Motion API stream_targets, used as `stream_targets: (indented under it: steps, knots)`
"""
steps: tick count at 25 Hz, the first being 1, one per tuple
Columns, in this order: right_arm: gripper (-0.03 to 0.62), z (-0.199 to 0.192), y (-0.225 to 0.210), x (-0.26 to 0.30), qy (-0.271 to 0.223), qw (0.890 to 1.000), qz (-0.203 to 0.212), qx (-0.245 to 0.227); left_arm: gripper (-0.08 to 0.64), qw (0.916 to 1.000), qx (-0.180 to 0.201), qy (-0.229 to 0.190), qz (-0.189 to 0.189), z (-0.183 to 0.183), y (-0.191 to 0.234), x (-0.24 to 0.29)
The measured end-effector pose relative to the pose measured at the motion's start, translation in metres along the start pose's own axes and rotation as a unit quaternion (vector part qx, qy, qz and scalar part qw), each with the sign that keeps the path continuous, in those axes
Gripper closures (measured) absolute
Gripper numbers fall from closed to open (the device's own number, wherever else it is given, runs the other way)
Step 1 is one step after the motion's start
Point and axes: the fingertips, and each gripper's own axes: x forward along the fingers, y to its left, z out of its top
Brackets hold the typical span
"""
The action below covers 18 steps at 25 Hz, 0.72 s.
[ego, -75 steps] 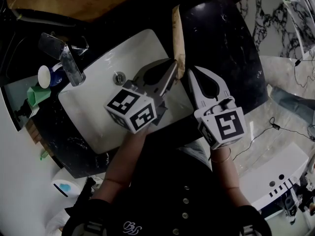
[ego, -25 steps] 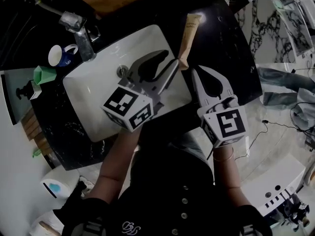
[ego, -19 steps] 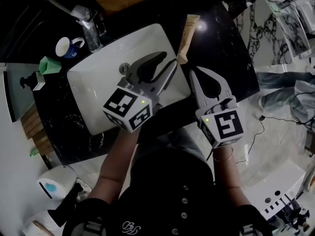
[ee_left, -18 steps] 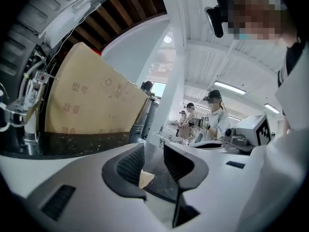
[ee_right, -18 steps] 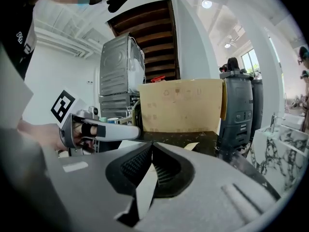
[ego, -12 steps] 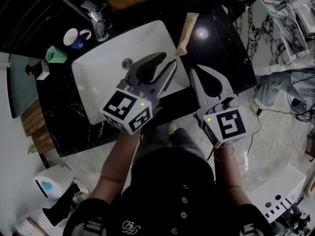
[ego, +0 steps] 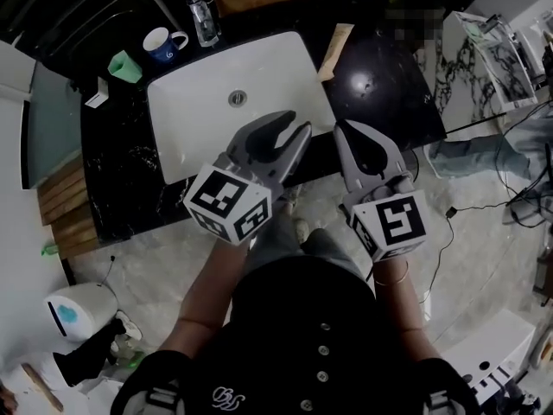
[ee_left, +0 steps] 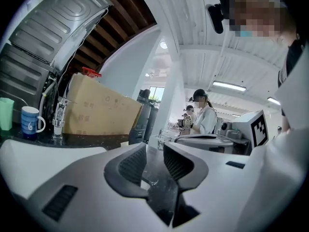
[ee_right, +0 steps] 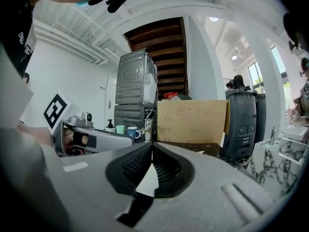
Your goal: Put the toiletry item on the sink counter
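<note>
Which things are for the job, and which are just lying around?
For the job: tan tube, lying on the black counter; left tongs, open and empty; right tongs, shut and empty.
Just lying about: blue mug, green cup, tap.

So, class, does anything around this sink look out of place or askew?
Only the beige tube: it lies flat and slanted on the black counter by the basin's right rim, away from the upright mug.

Head view: high, steeply down onto sink (ego: 199, 119) and worktop (ego: 130, 171) | left gripper view, right gripper view: low, near-level, facing across worktop toward cardboard box (ee_left: 96, 115) | all share: blue mug (ego: 162, 43).
</note>
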Motion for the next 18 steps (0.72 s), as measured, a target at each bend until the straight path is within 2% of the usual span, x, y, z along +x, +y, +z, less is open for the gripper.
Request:
stream_targets:
  steps: [10, 15, 18]
  knots:
    - [0.589, 0.005, 0.037, -0.035, -0.022, 1.0, 0.009, -0.011, 0.468, 0.9999, 0.008, 0.007, 0.009, -0.014, -0.032, -0.037]
    - [0.588, -0.011, 0.05, -0.048, 0.029, 0.999, 0.014, -0.016, 0.489, 0.9999, 0.009, 0.004, 0.011, -0.017, -0.041, -0.049]
    - [0.589, -0.008, 0.057, -0.05, 0.004, 1.0, 0.024, -0.013, 0.489, 0.9999, 0.007, 0.004, 0.01, -0.023, -0.048, -0.055]
